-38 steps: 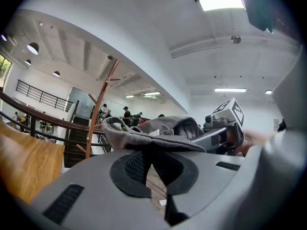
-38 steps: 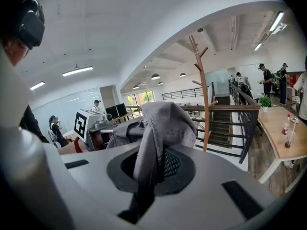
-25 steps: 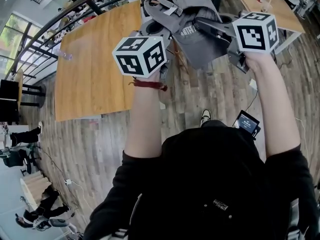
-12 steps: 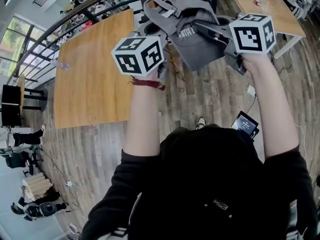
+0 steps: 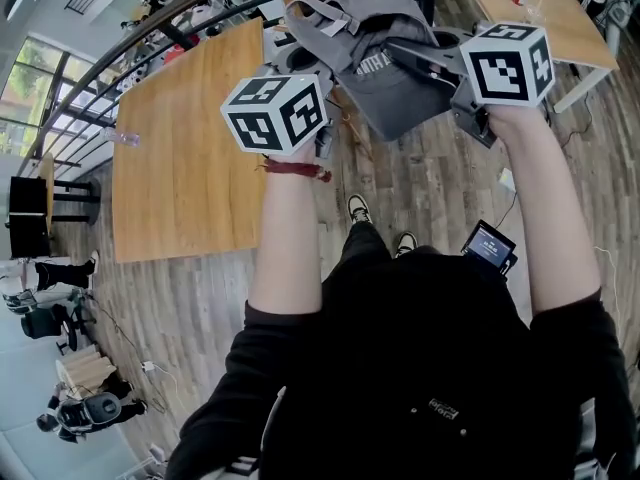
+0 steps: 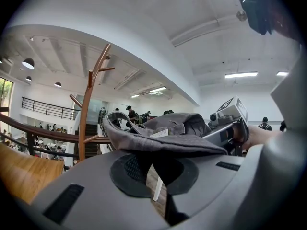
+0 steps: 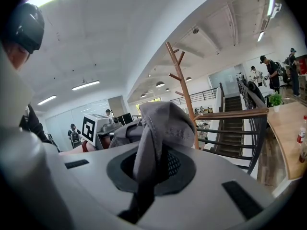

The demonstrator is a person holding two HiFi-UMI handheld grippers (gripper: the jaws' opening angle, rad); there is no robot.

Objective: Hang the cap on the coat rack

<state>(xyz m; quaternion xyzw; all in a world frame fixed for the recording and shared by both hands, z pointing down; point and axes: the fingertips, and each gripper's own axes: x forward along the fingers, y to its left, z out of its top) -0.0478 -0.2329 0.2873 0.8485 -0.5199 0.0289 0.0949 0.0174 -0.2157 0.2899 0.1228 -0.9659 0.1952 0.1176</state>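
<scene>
Fingers (image 6: pixel 72 195) of my left gripper (image 6: pixel 160 176) and my right gripper (image 7: pixel 146 176) each pinch an edge of the grey cap (image 5: pixel 390 78), held aloft between them near the coat rack (image 6: pixel 86 114), and I fear releasing before a peg (image 6: pixel 108 70) catches it drops it to the floor (image 5: pixel 430 188).

head: steeply down | gripper views: level, close (both share cap (image 6: pixel 168 131), seemingly rack (image 7: pixel 178 80))
</scene>
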